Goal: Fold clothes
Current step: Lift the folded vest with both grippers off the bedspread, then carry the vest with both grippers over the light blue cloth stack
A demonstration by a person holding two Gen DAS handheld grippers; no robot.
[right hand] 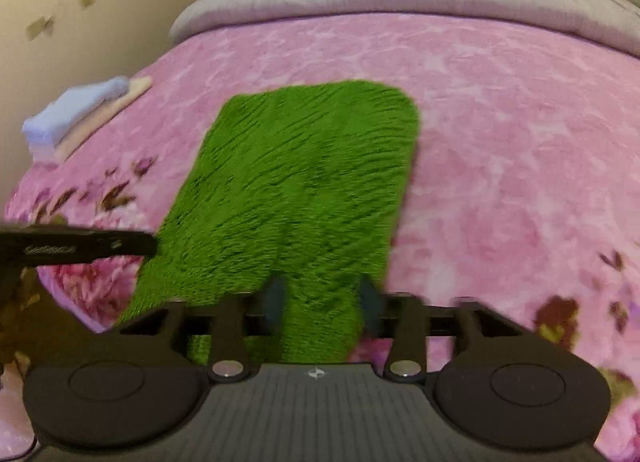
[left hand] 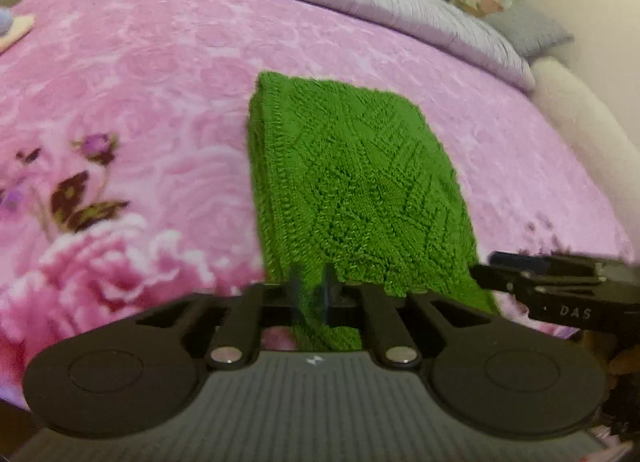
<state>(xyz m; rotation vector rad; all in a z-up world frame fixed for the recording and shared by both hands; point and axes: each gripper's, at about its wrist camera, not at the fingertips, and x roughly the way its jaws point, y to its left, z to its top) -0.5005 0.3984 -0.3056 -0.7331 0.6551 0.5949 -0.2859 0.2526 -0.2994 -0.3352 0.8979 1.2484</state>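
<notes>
Green knit garment [left hand: 352, 182] lies on the pink floral blanket [left hand: 140, 82] of the bed, already down to a narrow layered rectangle; stacked edges show along its left side in the left wrist view. The far end lies flat, the near end is raised into both tools.

Left tool [left hand: 312, 290]: fingers pressed close together, pinching the near edge of the knit. Right tool [right hand: 320, 298]: fingers a bit wider apart, with a bunch of the knit between them; it looks gripped, though motion blur makes the contact hard to confirm.

Progress, as a judgement: the garment is at least partly folded. With both near corners held, this fits either another fold toward the far end or a carry to the folded stack [right hand: 76, 110] at the bed's left edge. I cannot tell which.

Writing: "DAS" is readable on the right tool's body in the left wrist view. The marking on the left tool in the right wrist view is blurred and unreadable.
</notes>
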